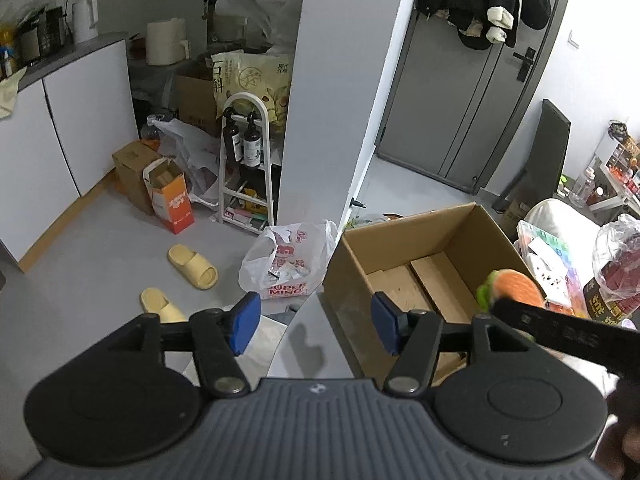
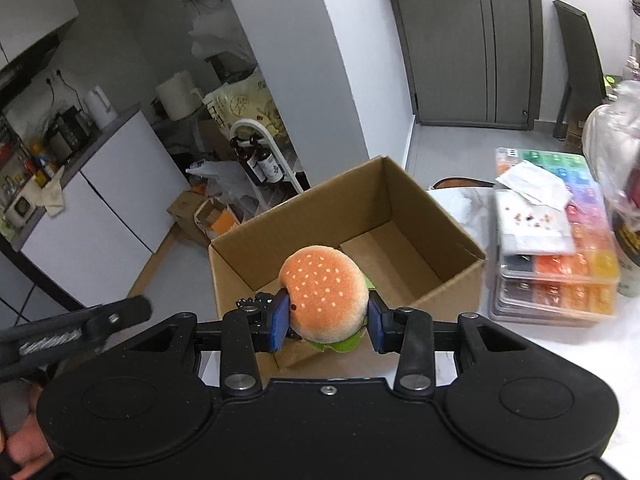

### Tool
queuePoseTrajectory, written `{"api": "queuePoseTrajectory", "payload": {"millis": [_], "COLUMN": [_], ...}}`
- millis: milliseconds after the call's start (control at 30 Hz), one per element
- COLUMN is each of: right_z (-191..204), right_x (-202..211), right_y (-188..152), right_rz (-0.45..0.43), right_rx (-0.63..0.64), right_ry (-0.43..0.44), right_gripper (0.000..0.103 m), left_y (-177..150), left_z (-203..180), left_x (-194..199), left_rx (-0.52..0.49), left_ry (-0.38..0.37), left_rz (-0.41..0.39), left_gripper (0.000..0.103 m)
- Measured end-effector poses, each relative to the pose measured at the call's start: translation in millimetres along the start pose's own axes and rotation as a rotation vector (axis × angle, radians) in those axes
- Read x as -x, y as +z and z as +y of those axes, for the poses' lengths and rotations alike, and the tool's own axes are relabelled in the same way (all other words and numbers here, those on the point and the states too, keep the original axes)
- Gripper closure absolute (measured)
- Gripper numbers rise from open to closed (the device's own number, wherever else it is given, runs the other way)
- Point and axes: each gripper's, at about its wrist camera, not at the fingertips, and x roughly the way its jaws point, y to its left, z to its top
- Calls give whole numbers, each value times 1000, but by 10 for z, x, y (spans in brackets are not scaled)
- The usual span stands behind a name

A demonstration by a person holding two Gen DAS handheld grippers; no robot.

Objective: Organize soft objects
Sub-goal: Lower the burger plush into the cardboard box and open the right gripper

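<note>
A plush hamburger [image 2: 326, 294] with an orange seeded bun and green lettuce sits between the blue pads of my right gripper [image 2: 328, 322], which is shut on it over the near edge of an open cardboard box [image 2: 404, 200]. In the left wrist view the same hamburger [image 1: 514, 290] shows at the right, beyond the box [image 1: 348, 280], whose floor is bare. My left gripper [image 1: 314, 322] stands open at the table's left edge with nothing between its blue pads. One left finger [image 2: 100, 318] shows at the lower left of the right wrist view.
A stack of clear cases with coloured contents [image 2: 560, 264] and a plastic-wrapped jar [image 2: 624, 200] stand right of the box on the white table [image 2: 560, 344]. On the floor beyond lie yellow slippers [image 1: 192, 266], a white plastic bag [image 1: 288, 260] and small cartons [image 1: 170, 196].
</note>
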Motion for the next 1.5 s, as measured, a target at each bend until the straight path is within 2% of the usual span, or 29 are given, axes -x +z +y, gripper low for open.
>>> {"api": "queuePoseTrajectory", "payload": {"millis": [367,733,900,1033,1100,1167,1267,1500], "right_z": [168,300,364,374,391,429,452,221], "right_x": [-380,-682,-715,-708,-692,-661,-502,-71], "right_y": [23,3,3,1,-8,0,-1,83], "right_rz": [97,184,226,253,270,274,238,163], "right_rx": [6,36,66,73,83,101,127,55], "right_ry": [-43,-126,-142,-146,-138,-147,-165,-154], "right_gripper": [64,63,59,53,45,28,16,9], "left_y": [18,-10,-9,-4,-9,-6,-6,-22], "left_z": [130,141,150,146,144,148,154,75], "left_x": [57,44,41,21,23,23,38,111], "left_rx": [35,33,38,35,36,34,34,18], "left_ry": [-49,-54,-57,-60,-59,-61,-62,-76], "left_rz": [-2,6,7,13,13,13,7,-5], "left_gripper": [43,43,43,43,43,43,43,43]}}
